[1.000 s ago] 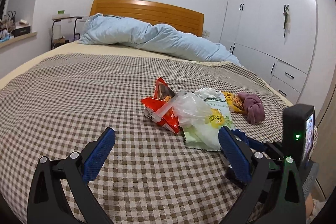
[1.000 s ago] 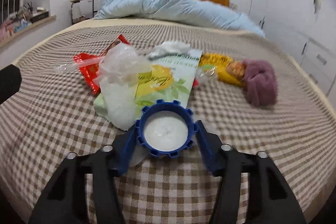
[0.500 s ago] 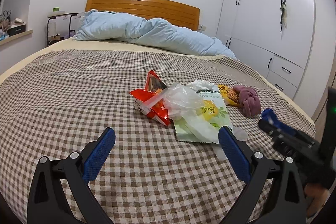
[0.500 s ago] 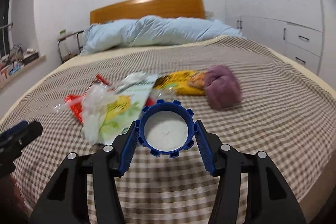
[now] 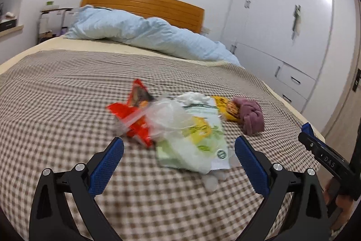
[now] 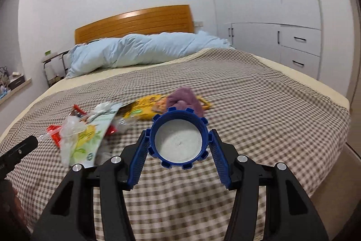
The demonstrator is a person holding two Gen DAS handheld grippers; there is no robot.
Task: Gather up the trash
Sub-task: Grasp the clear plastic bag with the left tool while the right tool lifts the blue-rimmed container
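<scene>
The bed (image 5: 67, 92), under a brown checked cover, fills both views ahead of the hand-held grippers, with a pale blue duvet (image 5: 140, 37) bunched at its far end before a wooden headboard (image 5: 144, 3). White wardrobes (image 5: 282, 26) stand off to the right, their tops cut by the frame.

The trash lies in a loose heap on the cover, just ahead of the left hand-held gripper (image 5: 179, 159) and slightly right of its centre line. It is blurred, so print is unreadable. A green and white bag (image 5: 198, 139) is nearest, its lower edge between the fingertips; a crumpled clear plastic bag (image 5: 167, 116) rests on it, and whether anything is inside cannot be told. A red wrapper (image 5: 133, 114) lies left, a yellow wrapper (image 5: 227, 107) right, partly hidden by a purple cloth (image 5: 251, 116).

The left hand-held gripper gapes wide, holding nothing. The right hand-held gripper (image 6: 178, 143), half closed, clamps a blue cap (image 6: 179, 139), white inside, with the heap ahead and left.
</scene>
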